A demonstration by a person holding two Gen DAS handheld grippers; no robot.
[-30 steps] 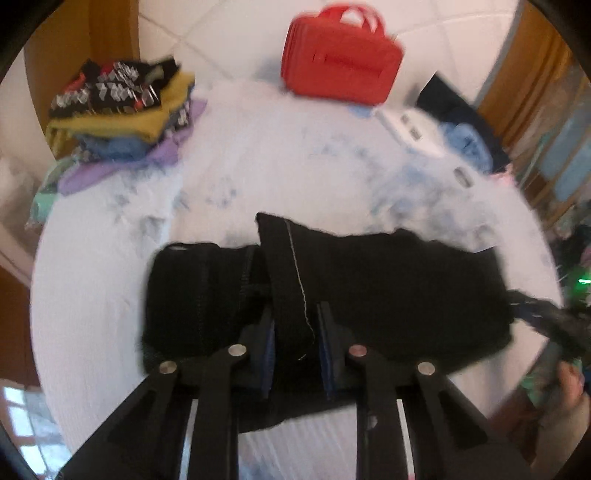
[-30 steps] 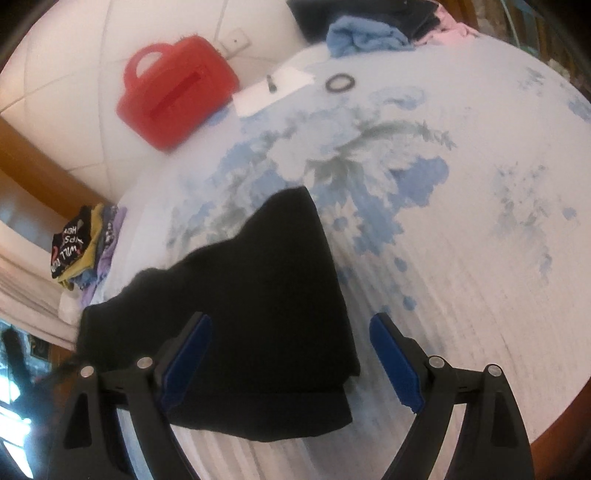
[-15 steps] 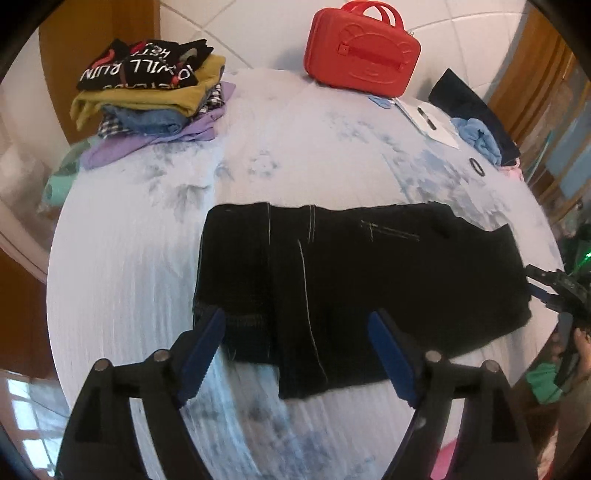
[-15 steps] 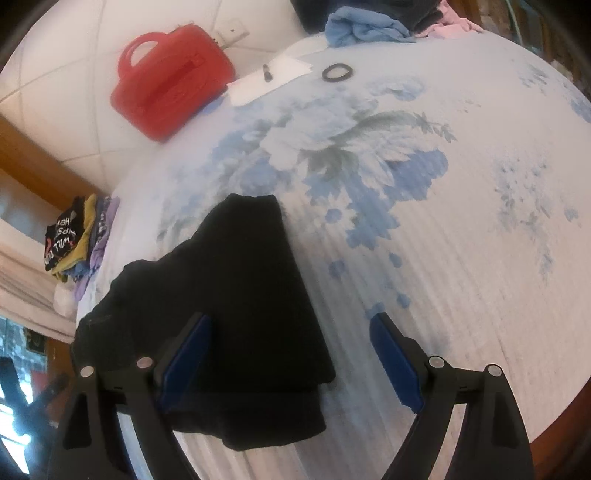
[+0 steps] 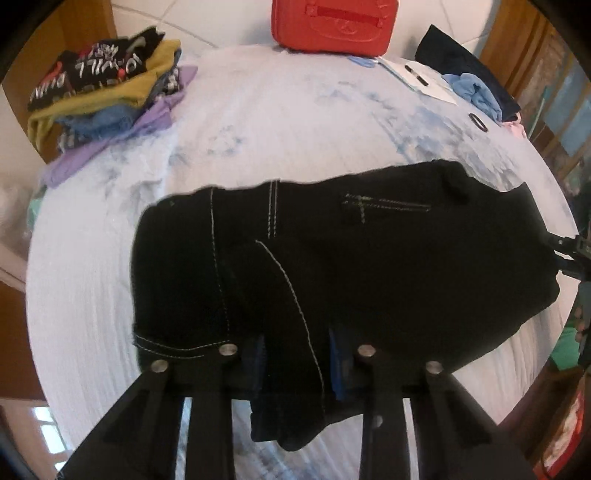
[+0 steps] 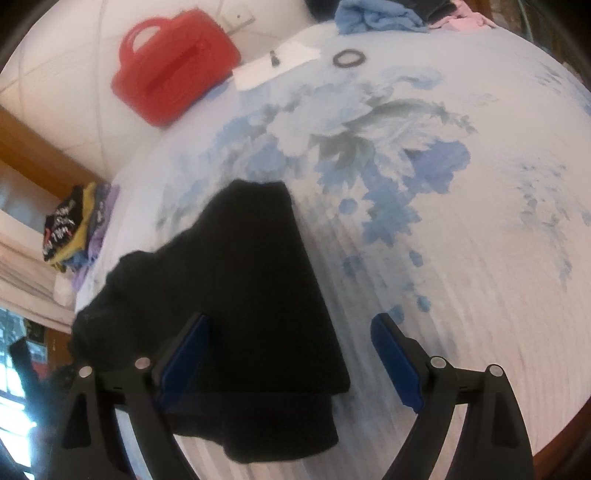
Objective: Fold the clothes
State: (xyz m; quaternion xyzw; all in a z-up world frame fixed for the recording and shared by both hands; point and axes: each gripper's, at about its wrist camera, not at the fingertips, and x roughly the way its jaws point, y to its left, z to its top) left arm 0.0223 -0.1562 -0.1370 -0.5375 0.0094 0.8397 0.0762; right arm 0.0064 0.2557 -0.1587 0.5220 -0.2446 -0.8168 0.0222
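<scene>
Black trousers with white stitching (image 5: 369,266) lie folded across the white and blue flowered bedspread (image 5: 280,122). My left gripper (image 5: 297,360) is shut on the near edge of the trousers, a fold of cloth between its blue pads. My right gripper (image 6: 291,354) is open, its jaws wide, with the near end of the trousers (image 6: 243,295) lying between and under the left finger. The right gripper also shows at the far right edge of the left wrist view (image 5: 570,254).
A stack of folded clothes (image 5: 107,85) sits at the back left. A red case (image 5: 334,22) stands at the back by the wall. A white paper with a pen (image 5: 421,79), a black ring (image 5: 477,121) and loose blue and dark clothes (image 5: 476,92) lie at the back right.
My left gripper was open half a second ago and has come forward and shut on the trousers' near edge. My right gripper stays open and has moved slightly closer over the trousers' end.
</scene>
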